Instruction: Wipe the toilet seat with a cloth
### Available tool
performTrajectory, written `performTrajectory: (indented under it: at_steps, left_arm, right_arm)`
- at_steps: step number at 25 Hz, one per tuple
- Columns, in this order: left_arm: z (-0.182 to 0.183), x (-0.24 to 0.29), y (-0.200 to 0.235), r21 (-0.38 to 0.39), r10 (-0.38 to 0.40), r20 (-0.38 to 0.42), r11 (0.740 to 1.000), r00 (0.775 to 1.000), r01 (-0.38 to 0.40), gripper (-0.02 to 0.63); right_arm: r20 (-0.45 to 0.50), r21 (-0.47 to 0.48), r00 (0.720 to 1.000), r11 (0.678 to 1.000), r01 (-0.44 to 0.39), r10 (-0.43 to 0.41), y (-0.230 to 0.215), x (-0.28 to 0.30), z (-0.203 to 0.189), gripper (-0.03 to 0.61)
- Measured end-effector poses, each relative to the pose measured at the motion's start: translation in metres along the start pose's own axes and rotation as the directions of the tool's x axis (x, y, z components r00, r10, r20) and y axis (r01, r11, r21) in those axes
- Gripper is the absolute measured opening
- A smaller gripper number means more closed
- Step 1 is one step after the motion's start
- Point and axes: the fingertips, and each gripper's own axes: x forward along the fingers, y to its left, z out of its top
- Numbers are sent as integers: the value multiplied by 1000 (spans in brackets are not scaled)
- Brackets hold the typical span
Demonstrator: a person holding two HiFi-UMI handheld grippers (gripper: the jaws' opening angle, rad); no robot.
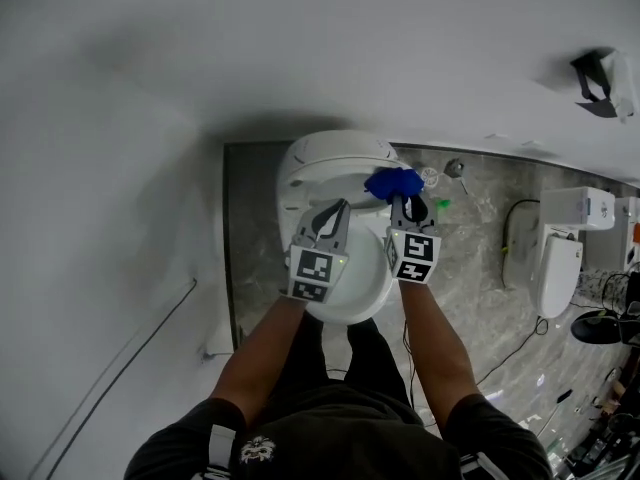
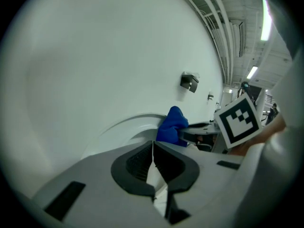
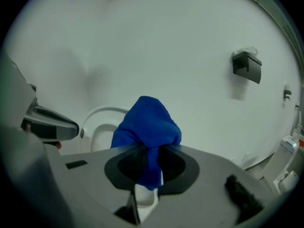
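1. The blue cloth [image 1: 394, 182] hung bunched above the toilet seat's [image 1: 358, 304] far right side, pinched in the right gripper [image 1: 407, 204]
2. The left gripper [image 1: 336, 210], pressed together and empty, hovered above the seat's left side
3. Held as a wad, the cloth might only dab the seat, or snag and pull free
4. Grey marbled floor [image 1: 480, 268] lay beside the seat, with a white wall [image 1: 150, 88] behind it

The toilet [image 1: 322, 163] stands against the wall [image 1: 300, 48], the left gripper [image 1: 338, 208] and right gripper [image 1: 406, 202] side by side over its seat [image 1: 365, 283], the cloth [image 1: 393, 182] between the right gripper's jaws, and a second toilet [image 1: 556, 268] well apart at right.
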Motion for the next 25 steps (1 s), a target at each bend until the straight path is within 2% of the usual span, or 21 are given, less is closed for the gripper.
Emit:
performTrajectory:
  at_steps: [6, 12, 19, 22, 25]
  left_arm:
    - [-28, 11, -20, 2, -7, -54, 1000, 998, 7, 18]
    - [-70, 21, -31, -23, 1, -113, 1000, 994, -3, 18]
    - [-126, 31, -27, -65, 14, -168, 998, 986, -25, 18]
    - [-146, 31, -23, -74, 21, -188, 997, 982, -35, 18]
    - [-159, 30, -14, -115, 26, -192, 992, 981, -49, 18]
  right_arm:
    - [-16, -50, 1000, 999, -6, 5, -6, 4, -39, 61]
    - [-40, -16, 999, 1000, 17, -17, -21, 12, -81, 61]
    - [-102, 34, 995, 999, 15, -12, -25, 28, -139, 61]
    - [-112, 22, 994, 1000, 16, -13, -24, 31, -155, 60]
    - [-113, -2, 993, 1000, 11, -11, -18, 32, -173, 60]
